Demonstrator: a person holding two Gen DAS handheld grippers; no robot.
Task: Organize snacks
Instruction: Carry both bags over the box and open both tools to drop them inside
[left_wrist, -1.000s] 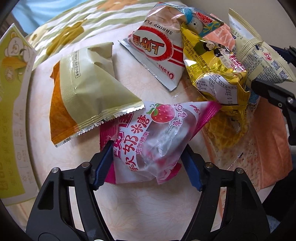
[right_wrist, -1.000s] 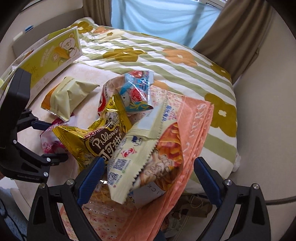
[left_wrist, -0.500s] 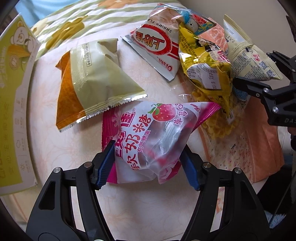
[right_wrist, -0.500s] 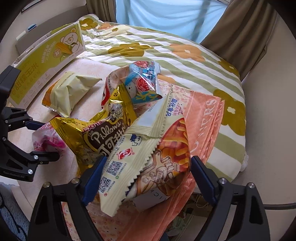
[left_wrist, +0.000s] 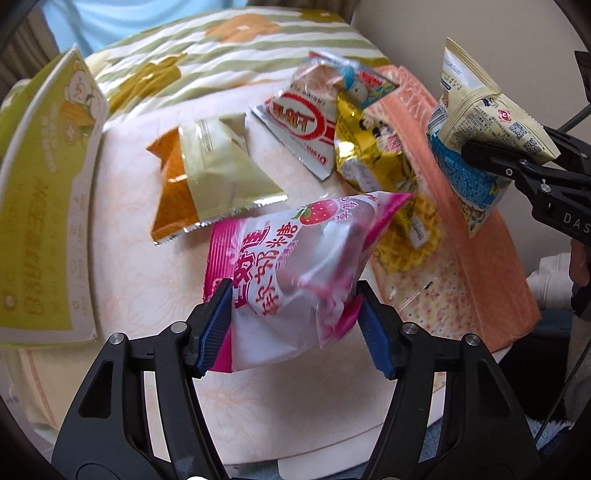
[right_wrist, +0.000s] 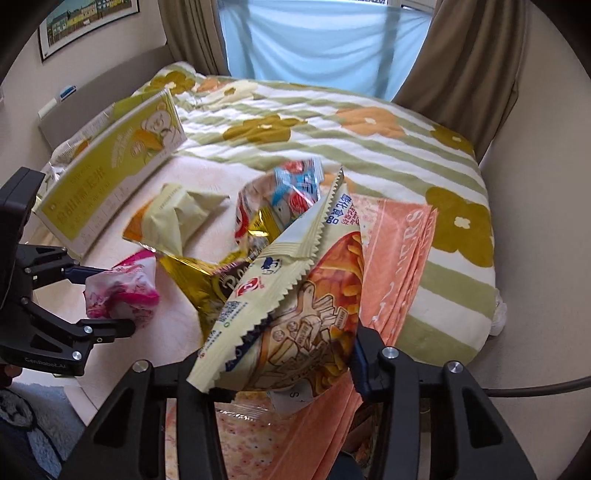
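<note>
1. My left tool (left_wrist: 293, 326) is clamping the pink strawberry candy bag (left_wrist: 295, 273), low centre, jaws just closing; it's soft, light, slippery film.
2. My right tool (right_wrist: 275, 373) is pinching shut on the cream fries packet (right_wrist: 295, 306), low centre; puffy and crushable, so I'm gripping its body gently.

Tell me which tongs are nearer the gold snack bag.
Right. The right tongs, shut on a cream bag, hang just beside the gold bag; the left tongs hold a pink bag farther off.

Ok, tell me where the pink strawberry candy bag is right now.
The pink strawberry candy bag is pinched between the left gripper fingers, lifted in front of the orange-and-cream packet, left of the gold Pillows bag.
</note>
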